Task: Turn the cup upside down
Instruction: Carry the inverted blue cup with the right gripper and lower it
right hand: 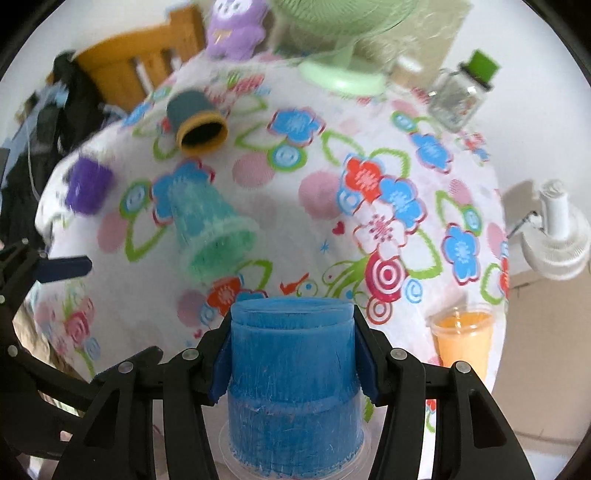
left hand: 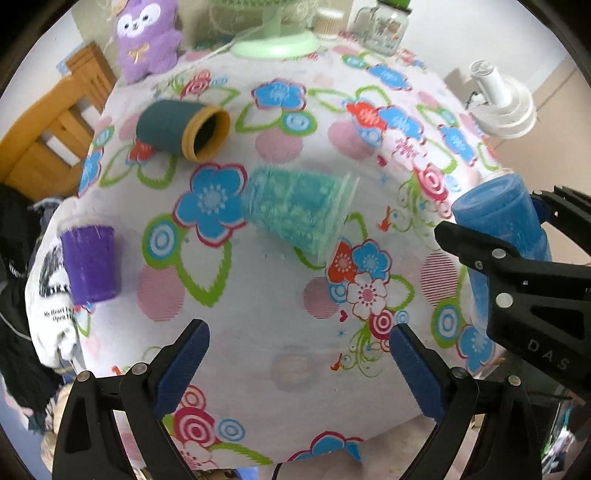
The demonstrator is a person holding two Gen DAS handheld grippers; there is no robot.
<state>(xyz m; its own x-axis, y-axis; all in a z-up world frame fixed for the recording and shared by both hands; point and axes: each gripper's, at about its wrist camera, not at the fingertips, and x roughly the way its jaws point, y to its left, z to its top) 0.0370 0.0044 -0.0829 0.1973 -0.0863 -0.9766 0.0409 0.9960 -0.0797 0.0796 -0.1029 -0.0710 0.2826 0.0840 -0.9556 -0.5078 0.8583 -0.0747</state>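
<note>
My right gripper [right hand: 291,354] is shut on a blue cup [right hand: 291,384], held bottom up with its clear rim low, above the near table edge. The same blue cup [left hand: 498,218] and right gripper [left hand: 491,236] show at the right of the left wrist view. My left gripper [left hand: 299,354] is open and empty over the flowered tablecloth [left hand: 258,295]. A teal cup [left hand: 295,210] lies on its side mid-table, mouth to the right; it also shows in the right wrist view [right hand: 207,229]. A dark green cup with an orange rim [left hand: 181,125] lies on its side behind it.
A purple cup [left hand: 90,266] stands bottom up at the left edge. An orange cup [right hand: 463,338] stands at the right edge. A purple plush toy [left hand: 147,37], a green fan base [left hand: 277,44] and a glass jar [left hand: 388,29] stand at the back. A wooden chair [left hand: 48,136] is left.
</note>
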